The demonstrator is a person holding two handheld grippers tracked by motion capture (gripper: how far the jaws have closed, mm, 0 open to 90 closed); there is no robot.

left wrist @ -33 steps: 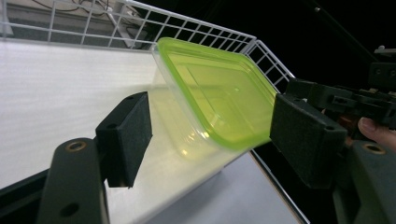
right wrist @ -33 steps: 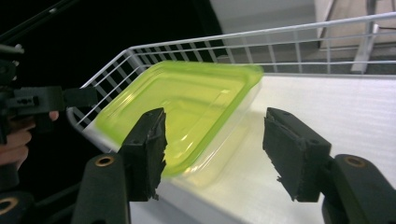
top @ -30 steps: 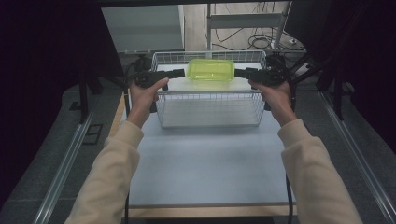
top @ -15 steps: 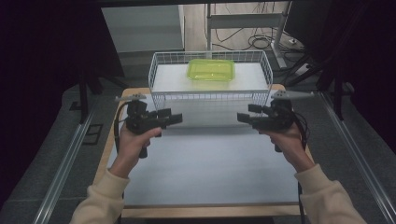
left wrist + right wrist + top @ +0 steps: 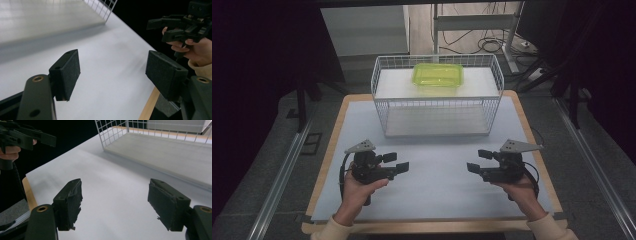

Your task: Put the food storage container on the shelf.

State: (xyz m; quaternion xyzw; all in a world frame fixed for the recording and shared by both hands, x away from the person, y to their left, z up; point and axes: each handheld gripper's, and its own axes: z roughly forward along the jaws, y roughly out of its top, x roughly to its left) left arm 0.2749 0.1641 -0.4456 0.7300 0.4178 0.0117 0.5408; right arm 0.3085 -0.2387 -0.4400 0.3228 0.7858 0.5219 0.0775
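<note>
Now, taking the wire basket as the landmark:

Wire basket (image 5: 437, 102): white, stands on the far half of the desk (image 5: 437, 200), its near wall facing the person; a pale flat slab lies inside it.
Green container (image 5: 437, 75): translucent lime, lidded, rests on top of the pale slab inside the basket, toward the basket's far side and about midway between its side walls.
Left claw (image 5: 396, 162): held in the person's left hand, in front of the basket's near left corner and well apart from it; its tips point inward toward the other claw. Its jaws stand wide apart with nothing between them, only bare desk.
Right claw (image 5: 479, 160): held in the right hand, in front of the basket's near right corner, well apart from it, tips pointing inward. Its jaws have just been opening and now stand wide, empty between the pads.
Pads (image 5: 70, 200): black; the right claw's are frayed at the edges.
Both claws: apart from each other, low above the desk, clear of the basket and the container.
</note>
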